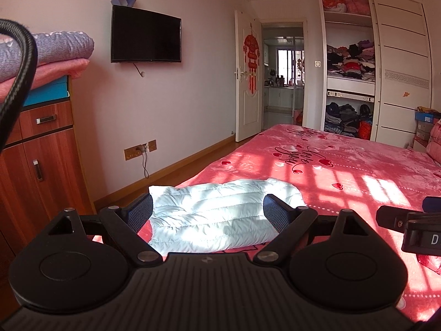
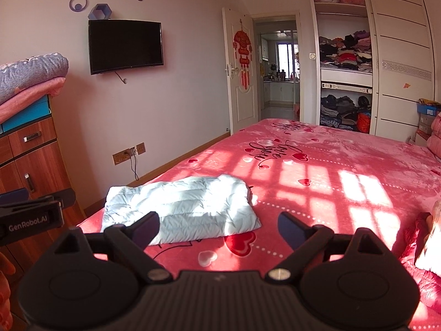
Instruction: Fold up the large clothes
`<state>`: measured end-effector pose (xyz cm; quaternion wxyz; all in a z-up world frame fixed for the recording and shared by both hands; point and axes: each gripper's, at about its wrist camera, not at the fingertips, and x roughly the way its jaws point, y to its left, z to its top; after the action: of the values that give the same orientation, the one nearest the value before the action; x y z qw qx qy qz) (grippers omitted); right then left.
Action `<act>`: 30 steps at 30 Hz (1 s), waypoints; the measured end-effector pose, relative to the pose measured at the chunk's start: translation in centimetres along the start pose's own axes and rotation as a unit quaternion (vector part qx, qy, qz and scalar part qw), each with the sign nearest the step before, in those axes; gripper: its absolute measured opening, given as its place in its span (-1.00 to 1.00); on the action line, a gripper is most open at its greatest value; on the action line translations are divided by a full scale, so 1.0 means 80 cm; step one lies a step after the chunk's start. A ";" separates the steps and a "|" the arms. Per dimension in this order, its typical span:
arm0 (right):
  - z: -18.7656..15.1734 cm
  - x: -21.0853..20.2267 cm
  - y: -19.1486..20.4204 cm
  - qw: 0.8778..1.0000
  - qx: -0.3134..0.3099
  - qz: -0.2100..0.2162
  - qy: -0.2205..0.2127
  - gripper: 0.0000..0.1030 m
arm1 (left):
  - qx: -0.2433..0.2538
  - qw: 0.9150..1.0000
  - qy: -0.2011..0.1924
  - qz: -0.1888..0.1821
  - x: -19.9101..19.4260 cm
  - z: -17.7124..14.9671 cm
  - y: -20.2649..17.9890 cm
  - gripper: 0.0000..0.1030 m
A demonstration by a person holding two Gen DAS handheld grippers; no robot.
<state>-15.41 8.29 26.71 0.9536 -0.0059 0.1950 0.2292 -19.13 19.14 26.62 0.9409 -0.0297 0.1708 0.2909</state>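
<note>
Left wrist view: left gripper point(image 1: 208, 211) spread wide, empty, raised over the near edge of the bed point(image 1: 344, 165). Pale blue down jacket point(image 1: 217, 215) folded into a compact rectangle near the bed's left corner, probably laid there for easy reach.

Right wrist view: right gripper point(image 2: 217, 227) likewise parted, grasping nothing, just right of the jacket point(image 2: 182, 209). Fold apparently finished.

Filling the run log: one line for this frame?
left gripper: open, empty | right gripper: open, empty | white puffer jacket: folded, on pink bed
</note>
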 end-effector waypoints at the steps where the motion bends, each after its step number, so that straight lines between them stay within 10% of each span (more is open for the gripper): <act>1: 0.001 -0.003 0.003 1.000 -0.002 0.001 -0.002 0.80 | 0.000 1.000 -0.001 0.001 -0.001 0.000 0.000 1.00; 30: -0.008 -0.012 0.019 1.000 -0.025 0.009 -0.002 0.80 | -0.006 1.000 -0.011 0.006 0.001 -0.002 0.002 1.00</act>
<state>-17.06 9.17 26.60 0.9513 -0.0279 0.1877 0.2430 -19.19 19.27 26.43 0.9407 -0.0310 0.1590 0.2979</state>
